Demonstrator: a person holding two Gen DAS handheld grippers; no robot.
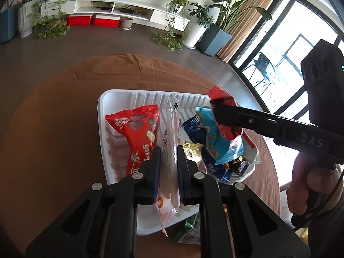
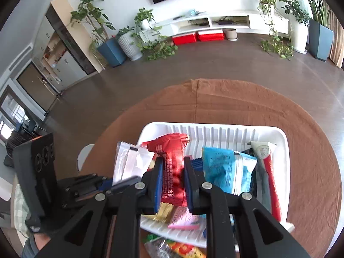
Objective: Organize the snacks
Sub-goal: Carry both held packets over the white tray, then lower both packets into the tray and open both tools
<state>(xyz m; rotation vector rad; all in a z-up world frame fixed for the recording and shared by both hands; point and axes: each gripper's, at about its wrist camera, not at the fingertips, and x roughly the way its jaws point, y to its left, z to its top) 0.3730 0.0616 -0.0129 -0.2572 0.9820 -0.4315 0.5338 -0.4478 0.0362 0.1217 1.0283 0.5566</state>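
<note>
A white ribbed tray (image 1: 120, 95) (image 2: 215, 129) sits on the brown-clothed round table and holds several snack packets. My left gripper (image 1: 168, 149) is shut on a clear snack packet (image 1: 171, 129) and holds it over the tray, beside a large red cake packet (image 1: 137, 133). My right gripper (image 2: 173, 160) is shut on a red ribbed snack packet (image 2: 173, 165) above the tray; it also shows in the left wrist view (image 1: 223, 116). A light blue packet (image 2: 221, 167) (image 1: 217, 142) lies in the tray to its right.
A red-and-white packet (image 2: 268, 167) leans on the tray's right wall. Green and orange packets (image 2: 172, 247) (image 1: 189, 230) lie on the cloth (image 2: 236, 99) in front of the tray. A gold packet (image 2: 164, 211) and a pink one (image 2: 185, 219) lie at the tray's near edge.
</note>
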